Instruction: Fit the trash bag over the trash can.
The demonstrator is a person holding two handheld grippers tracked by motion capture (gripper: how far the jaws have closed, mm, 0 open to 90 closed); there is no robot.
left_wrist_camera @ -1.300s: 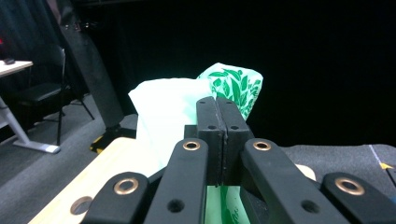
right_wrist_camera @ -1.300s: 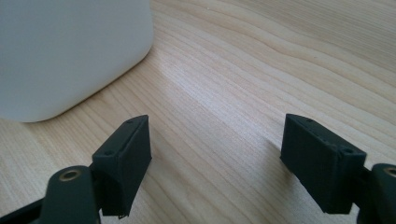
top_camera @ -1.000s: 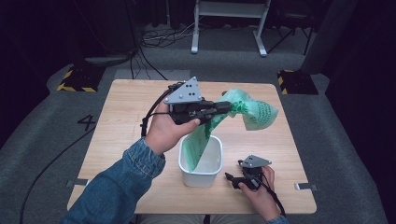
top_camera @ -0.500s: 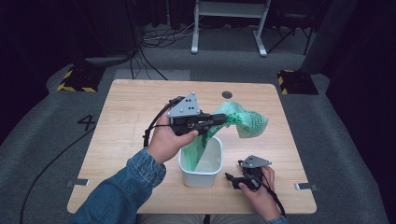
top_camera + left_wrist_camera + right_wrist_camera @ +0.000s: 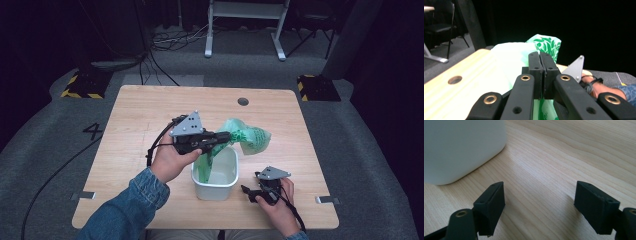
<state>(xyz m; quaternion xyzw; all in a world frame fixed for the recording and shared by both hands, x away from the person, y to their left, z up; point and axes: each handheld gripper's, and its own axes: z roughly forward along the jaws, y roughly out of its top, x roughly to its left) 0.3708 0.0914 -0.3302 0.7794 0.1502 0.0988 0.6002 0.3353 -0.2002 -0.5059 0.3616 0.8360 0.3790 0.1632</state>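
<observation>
There, the green bag (image 5: 235, 142) hung partly inside the white bin (image 5: 216, 175) near the table's (image 5: 150, 110) front edge, its printed upper part bulging over the bin's far rim. The left gripper (image 5: 226, 137) was clamped tight on the bag's plastic, seemingly near its mouth. The right gripper (image 5: 247, 190) rested low just beside the bin, jaws wide apart, holding nothing.

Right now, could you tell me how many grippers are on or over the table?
2: the left gripper holds the green bag over the white bin; the right gripper rests on the table beside the bin.
</observation>
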